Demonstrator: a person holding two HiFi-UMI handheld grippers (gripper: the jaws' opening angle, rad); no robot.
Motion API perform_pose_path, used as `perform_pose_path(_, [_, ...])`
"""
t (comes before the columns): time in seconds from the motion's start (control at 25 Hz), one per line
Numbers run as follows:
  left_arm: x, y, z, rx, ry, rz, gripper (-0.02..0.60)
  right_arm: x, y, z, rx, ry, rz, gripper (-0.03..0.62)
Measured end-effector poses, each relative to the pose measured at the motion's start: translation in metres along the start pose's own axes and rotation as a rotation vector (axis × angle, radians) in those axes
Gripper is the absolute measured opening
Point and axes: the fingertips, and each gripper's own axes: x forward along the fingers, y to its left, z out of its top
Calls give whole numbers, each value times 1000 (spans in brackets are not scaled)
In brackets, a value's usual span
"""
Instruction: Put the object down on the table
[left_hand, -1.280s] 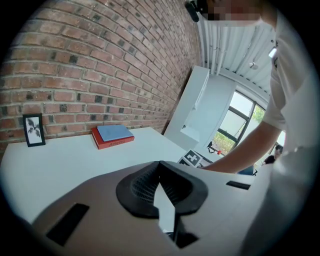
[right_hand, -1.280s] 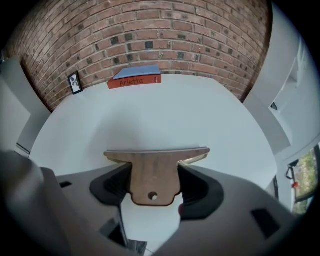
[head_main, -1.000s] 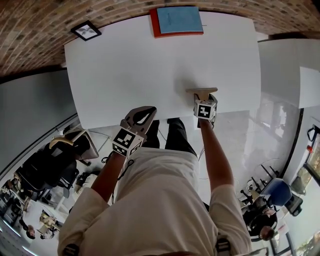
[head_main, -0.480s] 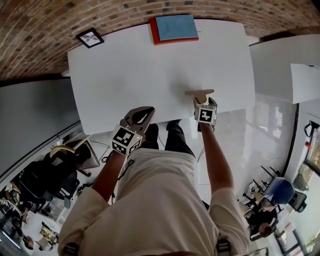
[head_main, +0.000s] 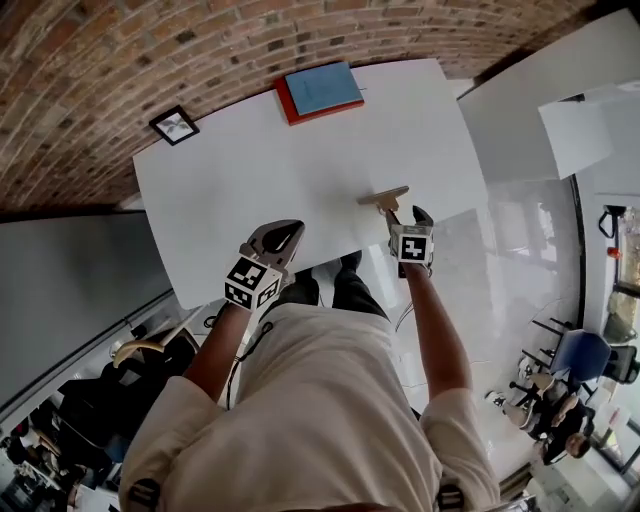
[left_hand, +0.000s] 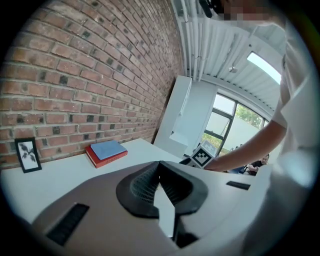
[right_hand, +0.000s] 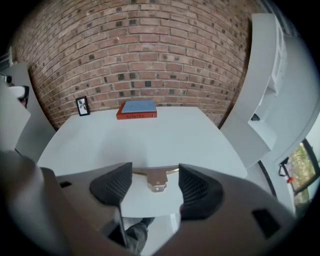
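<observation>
A flat tan T-shaped object (head_main: 385, 197) lies on the white table (head_main: 260, 160) near its front edge. In the right gripper view the object (right_hand: 156, 179) rests just beyond the two black pads. My right gripper (head_main: 408, 218) hovers at the table edge right behind it. Its jaws stand wide and are closing, and the pads touch nothing. My left gripper (head_main: 276, 238) is held at the front edge to the left. Its jaws (left_hand: 159, 167) are shut and hold nothing.
At the table's far edge lies a red book with a blue cover (head_main: 318, 90), and a small framed picture (head_main: 174, 125) stands at the far left against the brick wall. Another white table (head_main: 540, 80) stands to the right. The person's legs are below the front edge.
The head view has swung, so the table sits more tilted in the frame. My right gripper has drawn back slightly from the object, which stays flat on the table. The left gripper keeps its place.
</observation>
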Motion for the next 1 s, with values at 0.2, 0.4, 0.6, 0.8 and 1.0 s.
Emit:
perform_pose_path(0.2, [8,-10,9,46,6,-82,-6,-47,-9,8,54,-75,-53,272])
perform_pose_path(0.4, [20,-31,19,88,13,-158,-6,-99,-11,22,76,-180,-63,195])
perform_pose_path(0.6, [30,-52,33,104,10,-219,-6,-147,-15,26,111,-270,-74,146])
perform_pose_path(0.8, [29,-77,44,109,3,-219,-6,-193,-18,22,125,-325,-47,140])
perform_pose_path(1.0, [33,-92,63,127,-35,-184,-6,-230,-27,35,100,-408,-7,109])
